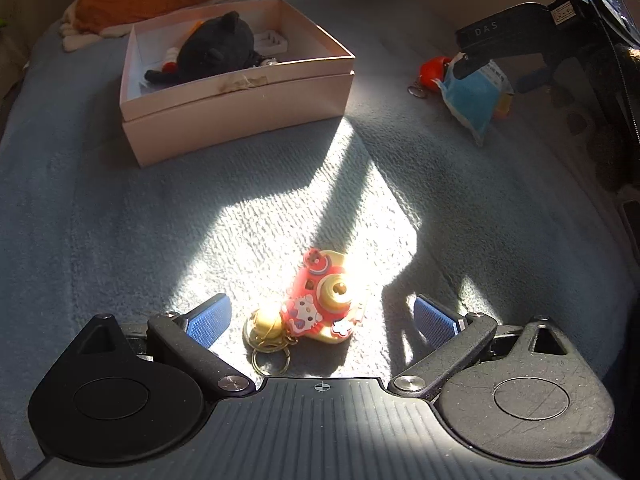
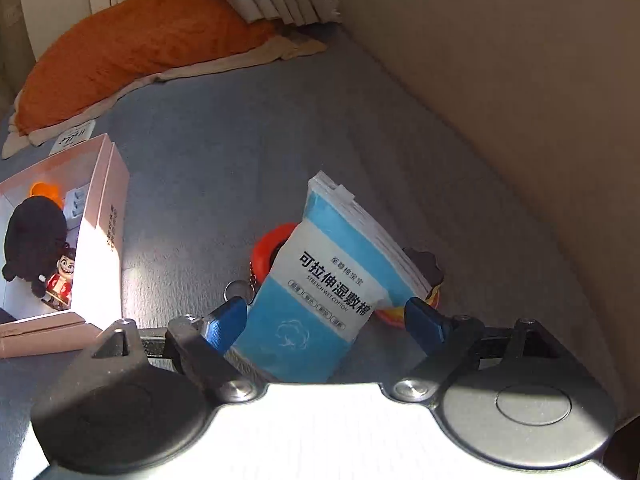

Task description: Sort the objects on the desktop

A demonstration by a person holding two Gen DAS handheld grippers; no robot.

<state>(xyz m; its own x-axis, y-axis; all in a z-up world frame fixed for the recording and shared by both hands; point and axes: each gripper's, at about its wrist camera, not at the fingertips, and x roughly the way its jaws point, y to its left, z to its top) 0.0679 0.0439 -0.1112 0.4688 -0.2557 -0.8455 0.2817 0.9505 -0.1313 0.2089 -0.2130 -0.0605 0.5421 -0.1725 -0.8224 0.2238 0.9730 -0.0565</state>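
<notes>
Left wrist view: left gripper hangs wide open over a red camera keychain at lower centre, pads clear of it. The pink box, upper left, holds a black plush.

Right wrist view: right gripper stands wide around a blue-and-white pouch at centre; whether the pads press it cannot be told.

A grey-blue bed cover carries a pink box, camera keychain, wipes packet and orange blanket.
</notes>
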